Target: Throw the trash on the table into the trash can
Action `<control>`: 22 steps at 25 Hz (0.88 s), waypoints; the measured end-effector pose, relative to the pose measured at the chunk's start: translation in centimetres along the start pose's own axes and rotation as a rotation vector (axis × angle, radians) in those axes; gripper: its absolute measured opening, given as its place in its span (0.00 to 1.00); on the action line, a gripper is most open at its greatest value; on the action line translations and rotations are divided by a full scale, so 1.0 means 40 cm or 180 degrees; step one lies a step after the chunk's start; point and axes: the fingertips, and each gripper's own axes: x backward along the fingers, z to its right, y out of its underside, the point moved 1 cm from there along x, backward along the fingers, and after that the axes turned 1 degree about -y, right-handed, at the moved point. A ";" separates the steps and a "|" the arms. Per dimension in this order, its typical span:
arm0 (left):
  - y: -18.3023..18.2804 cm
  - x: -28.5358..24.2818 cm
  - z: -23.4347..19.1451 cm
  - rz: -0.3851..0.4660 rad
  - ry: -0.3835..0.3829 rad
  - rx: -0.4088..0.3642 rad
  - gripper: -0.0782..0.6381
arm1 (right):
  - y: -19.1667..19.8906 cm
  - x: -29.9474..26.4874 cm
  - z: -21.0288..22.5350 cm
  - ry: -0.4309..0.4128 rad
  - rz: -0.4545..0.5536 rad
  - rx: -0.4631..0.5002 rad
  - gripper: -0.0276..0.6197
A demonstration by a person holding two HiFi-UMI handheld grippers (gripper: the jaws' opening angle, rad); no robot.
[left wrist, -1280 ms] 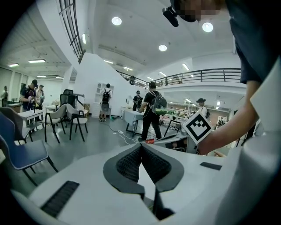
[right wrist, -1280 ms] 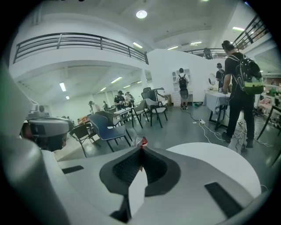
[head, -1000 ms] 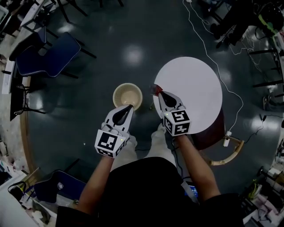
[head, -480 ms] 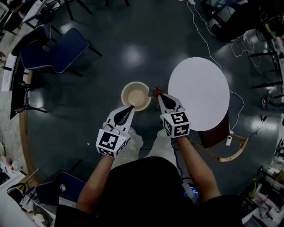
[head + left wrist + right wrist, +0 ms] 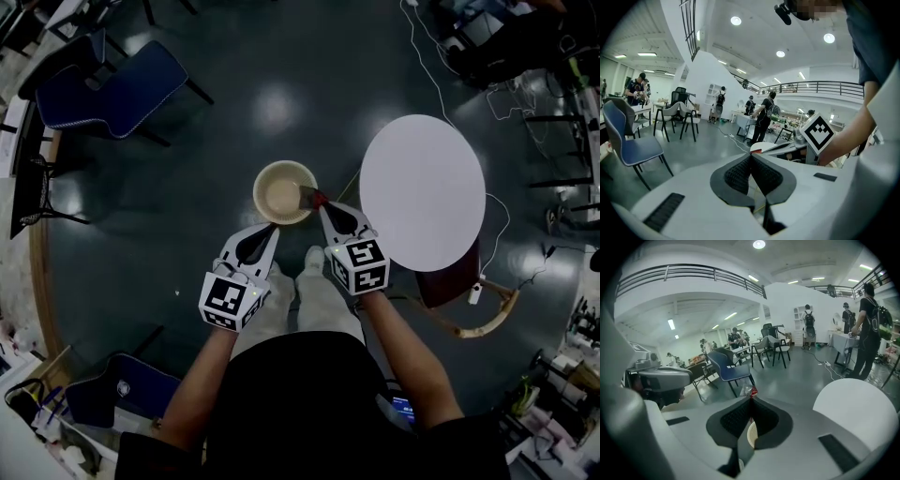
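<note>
- Where is the trash?
- It is a small red-and-clear wrapper (image 5: 315, 197), pinched at the tips of the right gripper (image 5: 324, 208). The jaws are clamped on it, and it sits at the right rim of the bin (image 5: 277, 192).
- And the left gripper (image 5: 272, 228)?
- Its jaws are pressed together with nothing between them, just beside the bin's near edge.
- The table (image 5: 422, 192)?
- It is round and white, to the right of the bin, apart from both grippers.

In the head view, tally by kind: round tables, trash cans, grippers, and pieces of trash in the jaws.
round white table: 1
trash can: 1
wrapper: 1
grippers: 2, left gripper and right gripper
Total: 5
</note>
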 end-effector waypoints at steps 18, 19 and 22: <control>0.273 -0.174 -0.053 -0.0164 -0.0243 0.0537 0.13 | 0.268 -0.234 0.084 -0.0375 -0.0586 0.0153 0.07; 0.295 -0.181 -0.067 -0.0167 -0.0274 0.0565 0.13 | 0.288 -0.253 0.083 -0.0391 -0.0610 0.0144 0.07; 0.361 -0.200 -0.113 -0.0175 -0.0330 0.0590 0.13 | 0.341 -0.308 0.086 -0.0403 -0.0661 0.0111 0.07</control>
